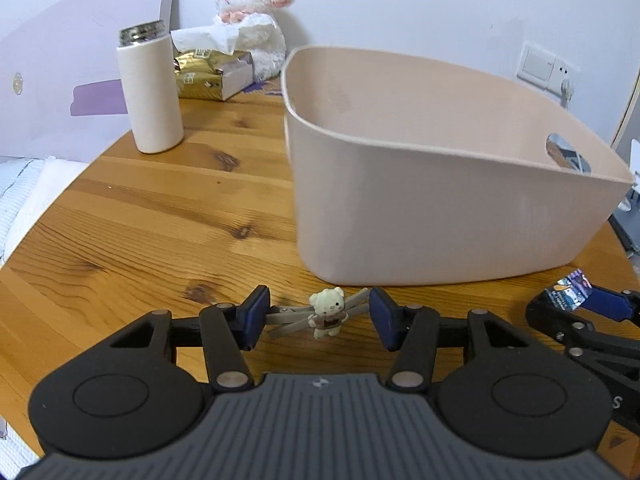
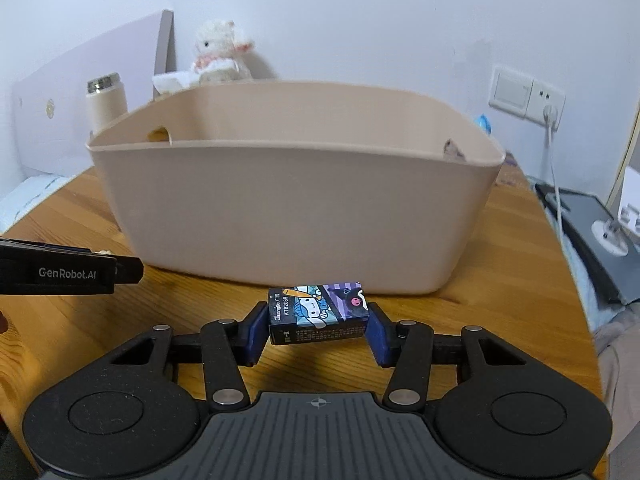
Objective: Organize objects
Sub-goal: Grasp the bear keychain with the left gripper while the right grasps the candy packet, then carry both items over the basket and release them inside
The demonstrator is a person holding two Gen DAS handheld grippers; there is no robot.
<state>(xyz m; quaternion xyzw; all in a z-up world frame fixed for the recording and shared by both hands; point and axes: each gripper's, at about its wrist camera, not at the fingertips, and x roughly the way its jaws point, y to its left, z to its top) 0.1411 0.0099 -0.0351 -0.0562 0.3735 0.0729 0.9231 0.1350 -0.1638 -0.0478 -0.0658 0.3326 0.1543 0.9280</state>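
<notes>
A beige plastic bin (image 1: 440, 216) (image 2: 280, 216) with handle holes stands on the wooden table (image 1: 160, 216), just beyond both grippers. My left gripper (image 1: 320, 318) is shut on a grey hair clip with a small cream bear (image 1: 327, 312); the clip spans from pad to pad, close to the bin's near wall. My right gripper (image 2: 318, 326) is shut on a small cartoon-printed box (image 2: 318, 312), held in front of the bin's near wall. That box (image 1: 572, 290) and the right gripper show at the right edge of the left wrist view. The left gripper (image 2: 120, 270) enters the right wrist view from the left.
A cream flask (image 1: 150, 92) stands at the back left, beside a gold tissue box (image 1: 212, 72) and a white plush lamb (image 1: 252, 20). A wall socket with a cable (image 2: 548, 116) is at the right. A dark device (image 2: 592, 232) lies off the table's right edge.
</notes>
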